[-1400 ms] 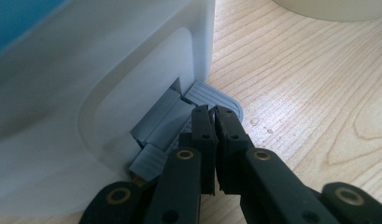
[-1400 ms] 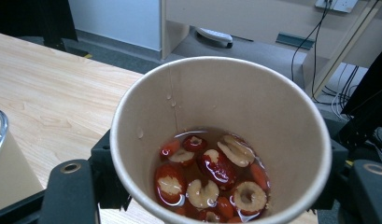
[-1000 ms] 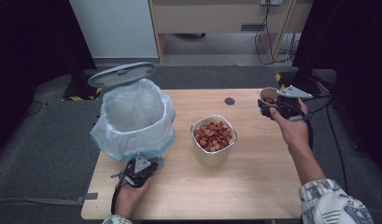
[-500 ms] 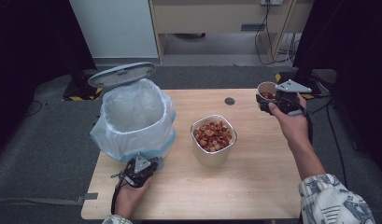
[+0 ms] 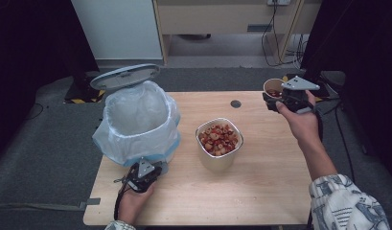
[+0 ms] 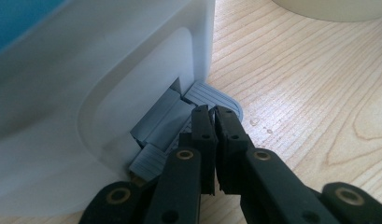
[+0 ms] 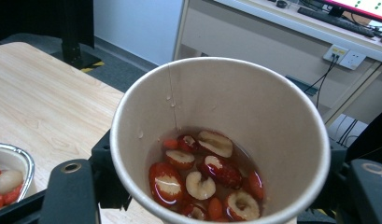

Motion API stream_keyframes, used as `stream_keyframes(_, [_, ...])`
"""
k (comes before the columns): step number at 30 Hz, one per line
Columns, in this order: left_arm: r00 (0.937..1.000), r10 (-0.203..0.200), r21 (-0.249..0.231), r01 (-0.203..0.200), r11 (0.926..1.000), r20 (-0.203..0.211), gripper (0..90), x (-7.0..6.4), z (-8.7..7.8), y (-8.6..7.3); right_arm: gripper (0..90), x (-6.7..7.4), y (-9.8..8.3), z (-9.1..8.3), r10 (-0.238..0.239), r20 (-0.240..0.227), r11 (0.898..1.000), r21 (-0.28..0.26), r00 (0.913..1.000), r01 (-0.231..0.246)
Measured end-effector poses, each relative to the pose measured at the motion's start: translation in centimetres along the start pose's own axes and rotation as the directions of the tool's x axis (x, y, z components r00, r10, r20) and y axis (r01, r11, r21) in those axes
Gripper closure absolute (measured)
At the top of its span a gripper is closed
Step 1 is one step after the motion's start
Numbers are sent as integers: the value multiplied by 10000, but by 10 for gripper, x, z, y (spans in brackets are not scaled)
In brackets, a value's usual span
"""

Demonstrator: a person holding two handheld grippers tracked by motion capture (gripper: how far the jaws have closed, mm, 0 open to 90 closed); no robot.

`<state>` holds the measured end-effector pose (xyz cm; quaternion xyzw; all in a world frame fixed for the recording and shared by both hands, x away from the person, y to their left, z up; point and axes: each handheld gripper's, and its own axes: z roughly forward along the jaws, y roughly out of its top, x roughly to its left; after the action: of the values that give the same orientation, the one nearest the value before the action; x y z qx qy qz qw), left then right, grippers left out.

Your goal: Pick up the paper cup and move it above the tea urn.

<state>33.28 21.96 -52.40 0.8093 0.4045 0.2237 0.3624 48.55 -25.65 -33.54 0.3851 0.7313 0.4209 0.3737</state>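
Little has moved since the earlier frames: the right gripper [image 5: 280, 98] has lifted the cup [image 5: 273, 87] slightly at the far right corner of the desk [image 5: 260, 191], while the left gripper [image 5: 144, 173] stays at the foot of the bin [image 5: 136, 124]. In the right gripper view the cup [image 7: 221, 140] stands upright, mouth up, its long axis vertical, clamped between the black fingers [image 7: 69, 186] on either side of its wall; inside lie sliced red dates and small red berries in a shallow brown liquid, with drops on the inner wall. In the left gripper view the left gripper [image 6: 215, 135] has its fingers [image 6: 201, 140] pressed together, with nothing visibly caught, tips resting on the grey ribbed pedal [image 6: 212, 95] that juts from the white bin's [image 6: 86, 93] base onto the desk. The bin is lined with a pale bag, its grey lid [image 5: 125, 76] raised and tilted back. A foil tub [image 5: 219, 143] of the same red and white fruit sits mid-desk, between bin and cup, well apart from both. A small dark disc [image 5: 236, 103] lies near the far edge. No writing or brand is legible on any of them.
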Motion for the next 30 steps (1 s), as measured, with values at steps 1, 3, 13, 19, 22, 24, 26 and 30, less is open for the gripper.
stream_keyframes(1, [10000,3,-1,-3,10000,0,863,0,0,0,287,-1,3,0,-86,3,10000,-15,10000,86])
stream_keyframes(3, [10000,-10,-9,10,10000,1,863,0,0,0,288,0,7,0,-197,-59,9998,-26,9998,196])
stream_keyframes(13, [10000,-44,-33,44,10000,3,863,0,0,0,291,2,20,3,-464,-645,9988,-207,9968,452])
stream_keyframes(19, [10000,-11,-35,11,10000,-10,863,0,0,0,293,0,24,4,-403,-763,9987,-326,9963,379])
stream_keyframes(22, [10000,-21,-33,21,10000,-9,863,0,0,0,293,3,25,5,-547,-895,9981,-345,9945,518])
stream_keyframes(24, [10000,-10,-32,10,10000,-12,863,0,0,0,293,2,26,5,-523,-878,9981,-362,9948,492])
stream_keyframes(26, [10000,-9,-20,9,10000,-6,863,0,0,0,293,1,26,5,-497,-790,9983,-340,9956,471])
stream_keyframes(30, [10000,-28,-35,28,10000,8,863,0,0,0,294,4,27,6,-595,-880,9978,-342,9943,567])
